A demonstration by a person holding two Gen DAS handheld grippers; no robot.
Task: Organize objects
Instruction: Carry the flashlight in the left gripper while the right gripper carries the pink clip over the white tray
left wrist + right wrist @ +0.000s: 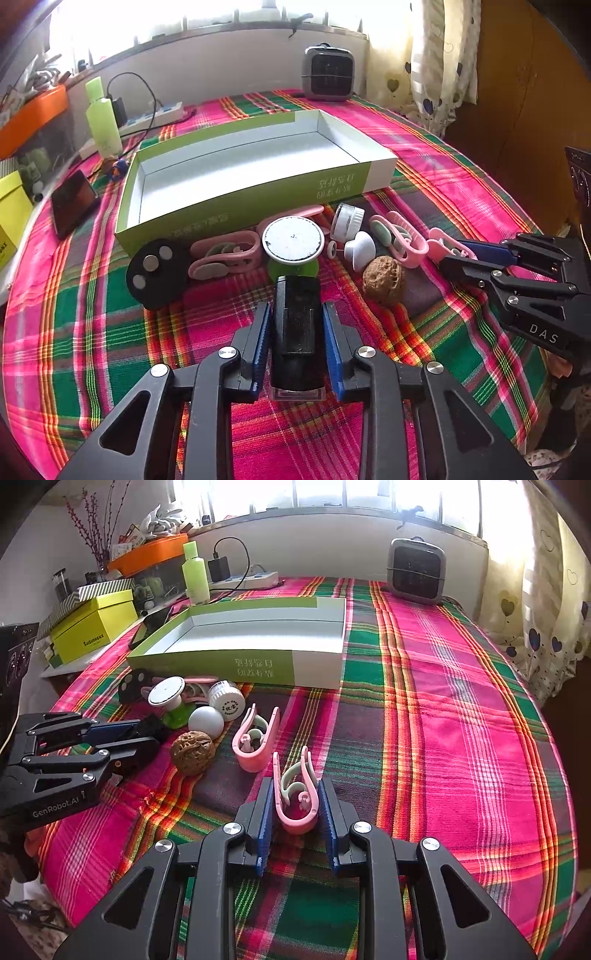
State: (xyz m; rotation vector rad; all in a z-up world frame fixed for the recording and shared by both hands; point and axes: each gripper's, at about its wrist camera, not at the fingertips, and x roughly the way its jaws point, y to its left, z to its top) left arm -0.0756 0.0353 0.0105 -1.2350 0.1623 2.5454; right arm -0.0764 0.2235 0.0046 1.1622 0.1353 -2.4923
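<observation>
A plaid cloth (424, 686) in pink, green and orange covers the surface; on it lies an open green-and-white box (236, 173), empty inside; in front of the box sits a row of small items, among them a walnut (383, 280) and a white round-topped piece (293, 240); the left hand-held gripper (297, 325) is clenched on an upright black cylinder (297, 321); the right hand-held gripper (295, 805) is grasping a pink clip (295, 797), beside a second pink clip (255, 740).

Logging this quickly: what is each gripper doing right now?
Left gripper: closed on the black cylinder.
Right gripper: closed on a pink clip.
</observation>
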